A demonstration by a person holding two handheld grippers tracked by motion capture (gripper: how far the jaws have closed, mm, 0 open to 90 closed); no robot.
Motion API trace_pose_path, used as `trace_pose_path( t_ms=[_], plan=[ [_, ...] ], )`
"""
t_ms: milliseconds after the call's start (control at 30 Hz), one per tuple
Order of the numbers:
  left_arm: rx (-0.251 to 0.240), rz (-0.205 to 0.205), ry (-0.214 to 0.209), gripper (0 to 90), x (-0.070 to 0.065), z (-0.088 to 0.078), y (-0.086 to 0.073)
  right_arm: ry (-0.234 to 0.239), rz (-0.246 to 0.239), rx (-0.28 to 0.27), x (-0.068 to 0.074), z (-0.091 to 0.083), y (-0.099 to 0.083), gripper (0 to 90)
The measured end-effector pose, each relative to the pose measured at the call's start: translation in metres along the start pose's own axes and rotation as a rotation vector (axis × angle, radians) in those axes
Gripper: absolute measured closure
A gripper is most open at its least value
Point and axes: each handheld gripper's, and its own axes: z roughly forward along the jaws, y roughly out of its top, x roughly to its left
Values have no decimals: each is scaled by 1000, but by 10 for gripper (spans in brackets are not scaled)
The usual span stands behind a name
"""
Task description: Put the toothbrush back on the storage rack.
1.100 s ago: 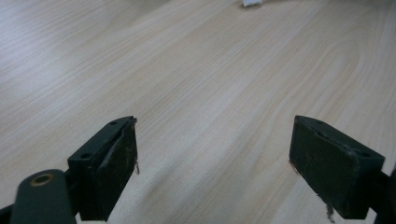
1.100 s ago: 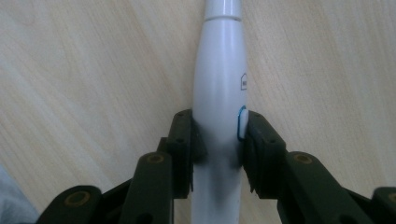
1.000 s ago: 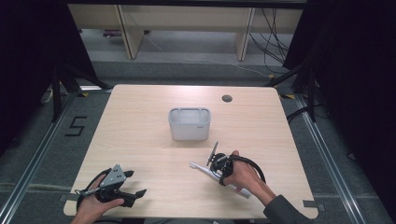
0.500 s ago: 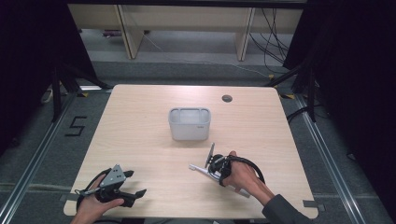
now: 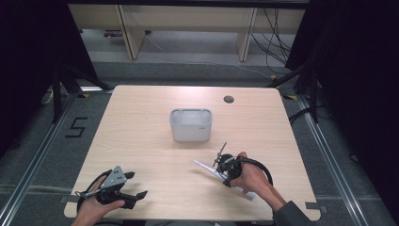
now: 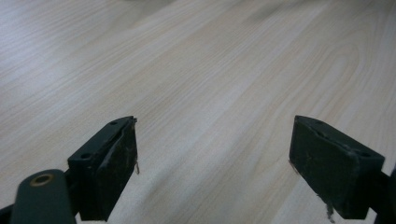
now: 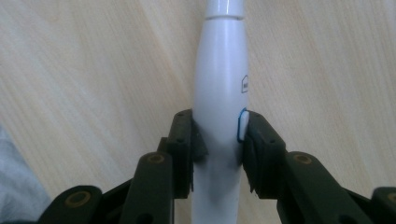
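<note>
Gripping a white wand (image 7: 219, 93), my right gripper (image 7: 218, 140) has its fingers (image 7: 183, 140) clamped on the slim body from both sides. One finger pad presses right at a small blue-ringed button on the wand's side. From between the fingers the wand runs straight ahead, narrowing past a seam, with the wooden tabletop (image 7: 93, 70) behind it. In the high view the right gripper (image 5: 225, 165) sits at the near right of the tabletop (image 5: 141, 141), my right hand (image 5: 251, 176) wrapped around it. The wand (image 5: 203, 166) pokes out ahead of the fingers as a pale point, and its other end shows behind my hand. I cannot tell whether it touches the tabletop.

My left gripper (image 6: 215, 163) has its fingers (image 6: 109, 163) spread wide, with bare wood grain between them and ahead. In the high view the left gripper (image 5: 123, 193) rests at the near left corner in my left hand (image 5: 94, 209), well apart from the right one.

Beyond the right fingers, toward the middle of the tabletop, stands a grey bin (image 5: 190, 125). Farther off, near the far edge, is a small round hole (image 5: 228, 99).
</note>
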Motion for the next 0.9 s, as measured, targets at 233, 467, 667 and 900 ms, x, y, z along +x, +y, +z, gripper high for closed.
trace_pose_path(
  t_ms=[233,467,667,900],
  plan=[
    [3,8,4,150,1,-1,0,-3,12,-58,-4,-7,-11,669],
    [-11,0,0,150,0,0,0,3,33,-147,-6,-15,-20,670],
    [11,7,-3,150,1,-1,0,23,83,-308,-9,-36,-35,670],
    [4,10,5,150,2,-1,-1,17,92,-460,-18,-48,-43,669]
  ],
)
